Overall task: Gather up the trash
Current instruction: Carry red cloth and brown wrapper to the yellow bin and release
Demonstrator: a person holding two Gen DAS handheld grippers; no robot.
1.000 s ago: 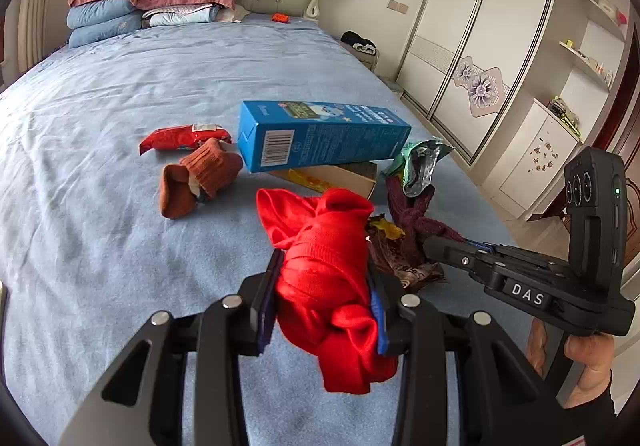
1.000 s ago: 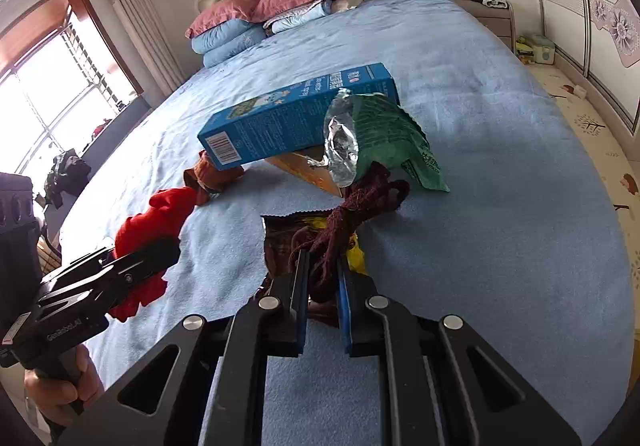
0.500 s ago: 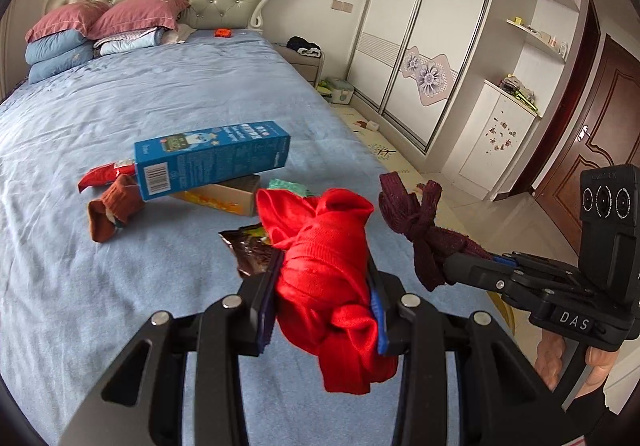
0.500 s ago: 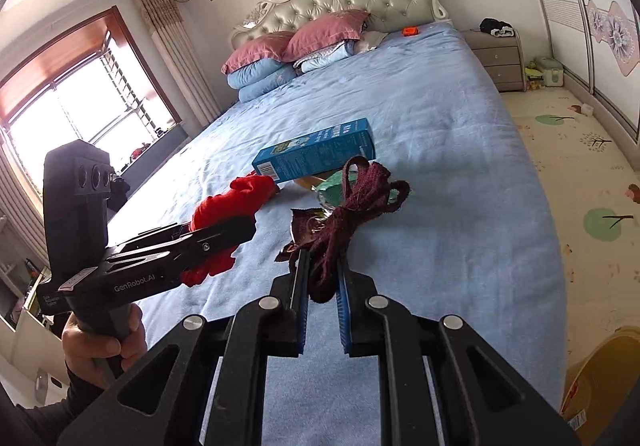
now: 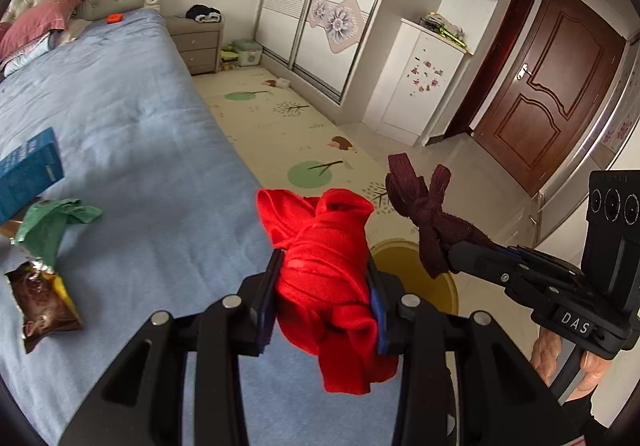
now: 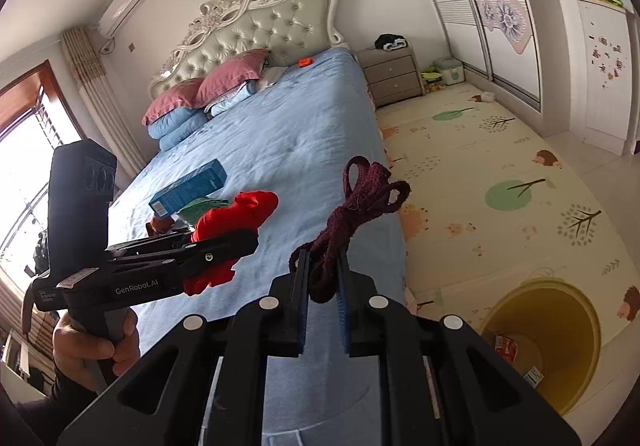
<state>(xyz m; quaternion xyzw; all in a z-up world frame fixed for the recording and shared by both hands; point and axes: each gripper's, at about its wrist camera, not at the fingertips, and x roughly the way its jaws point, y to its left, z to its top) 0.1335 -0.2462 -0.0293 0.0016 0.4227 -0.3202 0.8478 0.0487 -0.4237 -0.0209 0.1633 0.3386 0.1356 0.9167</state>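
Note:
My left gripper (image 5: 322,298) is shut on a knotted red cloth (image 5: 328,262), held in the air over the bed's near corner. My right gripper (image 6: 322,278) is shut on a knotted dark maroon cloth (image 6: 352,214); that maroon cloth (image 5: 428,214) also shows at the right of the left wrist view. A yellow bin (image 6: 560,330) stands on the floor beside the bed, with some wrappers inside; its rim (image 5: 416,258) peeks out behind the red cloth. On the blue bed (image 5: 140,166) lie a green wrapper (image 5: 48,222), a brown snack bag (image 5: 40,302) and a blue box (image 5: 28,170).
A patterned play mat (image 6: 500,182) covers the floor between bed and sliding wardrobe (image 5: 316,6). A bedside cabinet (image 6: 394,76) stands by the headboard, a brown door (image 5: 548,86) at the right. Pillows (image 6: 208,94) are stacked at the bed's head. A hand (image 6: 96,346) grips the left tool.
Both grippers swung right, away from the pile on the bed toward its edge, each carrying its cloth. The yellow bin and the floor came into view; the box and wrappers slid to the left.

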